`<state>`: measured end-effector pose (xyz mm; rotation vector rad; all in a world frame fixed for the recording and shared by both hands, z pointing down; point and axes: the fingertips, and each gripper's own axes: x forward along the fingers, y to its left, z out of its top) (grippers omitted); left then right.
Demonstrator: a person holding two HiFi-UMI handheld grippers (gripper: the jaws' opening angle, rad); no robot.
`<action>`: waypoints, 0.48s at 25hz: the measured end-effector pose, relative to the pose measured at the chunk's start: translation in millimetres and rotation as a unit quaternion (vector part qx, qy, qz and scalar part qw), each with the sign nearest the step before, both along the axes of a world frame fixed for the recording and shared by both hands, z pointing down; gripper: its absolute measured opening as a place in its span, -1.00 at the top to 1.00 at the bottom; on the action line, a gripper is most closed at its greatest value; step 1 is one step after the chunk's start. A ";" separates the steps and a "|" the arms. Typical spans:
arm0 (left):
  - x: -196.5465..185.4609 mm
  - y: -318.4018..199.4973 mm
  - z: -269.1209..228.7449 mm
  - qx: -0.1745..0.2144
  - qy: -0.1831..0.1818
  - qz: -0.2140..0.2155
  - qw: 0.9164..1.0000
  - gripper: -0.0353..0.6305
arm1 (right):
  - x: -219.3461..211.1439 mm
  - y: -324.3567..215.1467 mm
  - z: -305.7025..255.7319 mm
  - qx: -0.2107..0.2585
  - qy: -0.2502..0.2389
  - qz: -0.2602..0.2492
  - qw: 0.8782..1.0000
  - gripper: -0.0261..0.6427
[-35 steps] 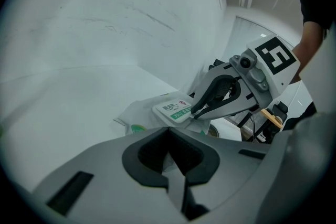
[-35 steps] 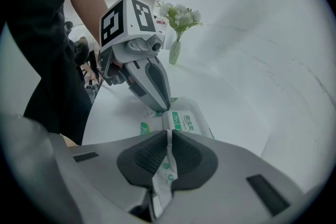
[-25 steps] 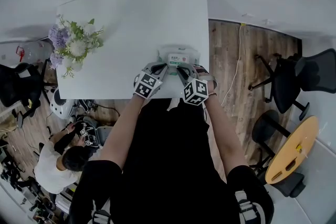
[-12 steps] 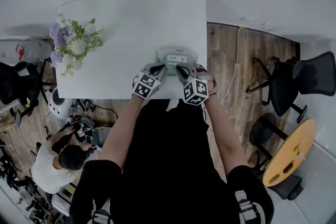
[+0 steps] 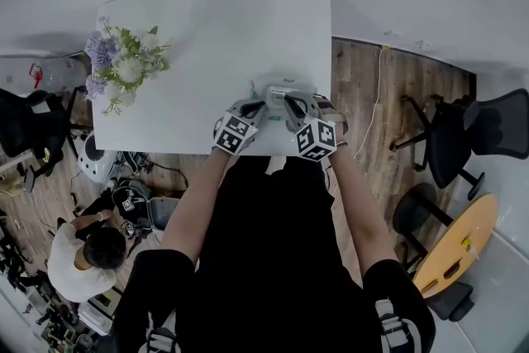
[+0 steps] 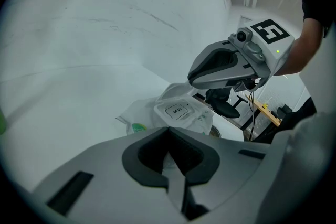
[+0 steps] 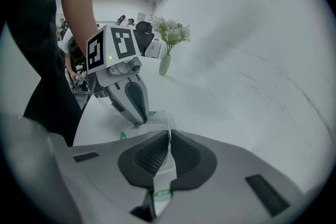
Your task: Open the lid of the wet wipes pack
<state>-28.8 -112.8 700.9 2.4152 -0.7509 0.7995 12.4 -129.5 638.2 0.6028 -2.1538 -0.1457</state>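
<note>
A white bench (image 5: pixel 207 29) carries the wet wipes pack (image 5: pixel 279 88) near its front edge, toward the right corner and directly in front of the person. Both grippers meet over it. The left gripper (image 5: pixel 254 107) reaches in from the left. In its own view the jaws are pressed together with a pale sliver of the pack's wrapper between the pads, so it pinches the pack's near end. Just beyond its tips lies the lid (image 6: pixel 177 110), a rounded white flap marked "OPEN", flat and closed on top of the pack. The right gripper (image 5: pixel 289 103) comes in from the other side with its tips over the pack's far end. In its own view the jaws stand together with only a thin slit between them, through which the white wrapper and a bit of green print show underneath. It cannot be told whether these jaws grip anything. From that same view the left gripper's tips rest on the crinkled end of the pack. A bunch of white and purple flowers (image 5: pixel 124 70) stands in a vase at the bench's left edge, well apart from the pack. Black office chairs (image 5: pixel 471 136) and a round yellow table (image 5: pixel 459 240) stand on the wooden floor (image 5: pixel 364 95) to the right.
</note>
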 end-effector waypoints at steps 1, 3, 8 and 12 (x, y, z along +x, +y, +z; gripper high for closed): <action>-0.5 0.0 0.0 0.000 0.000 0.000 1.000 0.83 | -0.1 -2.5 -1.0 0.001 -0.001 0.001 1.000 0.83; -1.3 -0.2 -0.3 0.000 -0.001 -0.001 1.000 0.83 | 0.2 -7.9 -2.7 0.004 -0.005 0.006 1.000 0.83; -2.0 -0.7 0.1 -0.002 -0.002 -0.005 1.000 0.83 | 3.9 -23.7 -4.5 0.009 -0.008 0.025 1.000 0.81; -1.3 -0.9 -0.4 -0.003 -0.002 -0.008 1.000 0.83 | 6.3 -33.0 -3.6 0.013 -0.012 0.029 0.999 0.80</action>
